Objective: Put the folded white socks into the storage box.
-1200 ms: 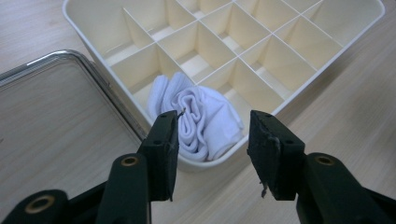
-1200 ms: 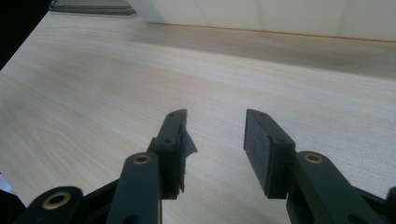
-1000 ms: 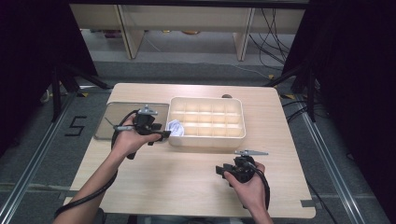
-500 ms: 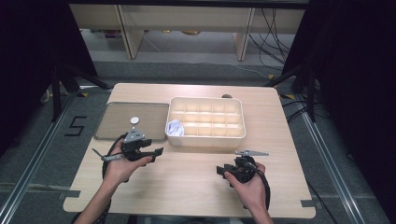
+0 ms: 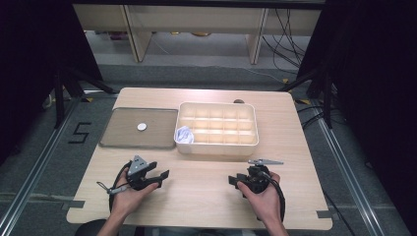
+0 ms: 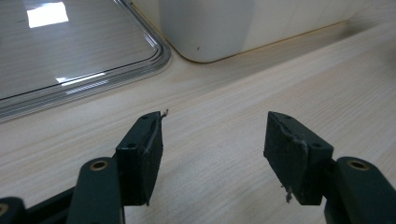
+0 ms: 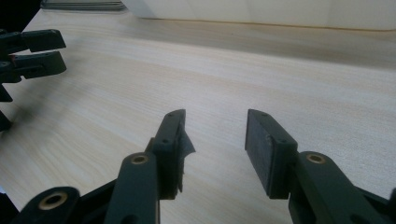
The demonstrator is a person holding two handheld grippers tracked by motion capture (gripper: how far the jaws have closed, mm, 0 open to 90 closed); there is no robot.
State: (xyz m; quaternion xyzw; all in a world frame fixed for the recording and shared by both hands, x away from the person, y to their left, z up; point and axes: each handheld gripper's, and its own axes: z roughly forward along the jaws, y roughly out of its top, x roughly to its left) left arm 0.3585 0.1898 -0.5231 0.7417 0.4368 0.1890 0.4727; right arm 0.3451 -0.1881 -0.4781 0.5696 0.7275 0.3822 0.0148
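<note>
A cream box (image 5: 217, 145) with several compartments stands mid-table, and a white crumpled thing (image 5: 184, 133) lies in its near-left compartment. Left of it lies a flat grey tray (image 5: 123, 137) with a small white disc (image 5: 141, 127) on it. My left gripper (image 5: 156, 178) rests low over the bare wood in front of the tray. Its jaws have just opened wider and are open (image 6: 212, 142) with nothing between them. My right gripper (image 5: 237, 181) sits near the front right, also open (image 7: 215, 135) and empty. It faces the left gripper (image 7: 28, 49) across the wood.
The tray's rounded corner (image 6: 159, 51) and the box's near corner (image 6: 205, 32) lie just ahead of my left jaws. The box's long wall (image 7: 261, 11) runs ahead of my right jaws. A small dark thing (image 5: 239, 102) sits behind the box.
My left hand has drawn back from the box's left end toward the table's near edge and sunk lower. The white crumpled thing stays in the box. The right hand has kept still.
</note>
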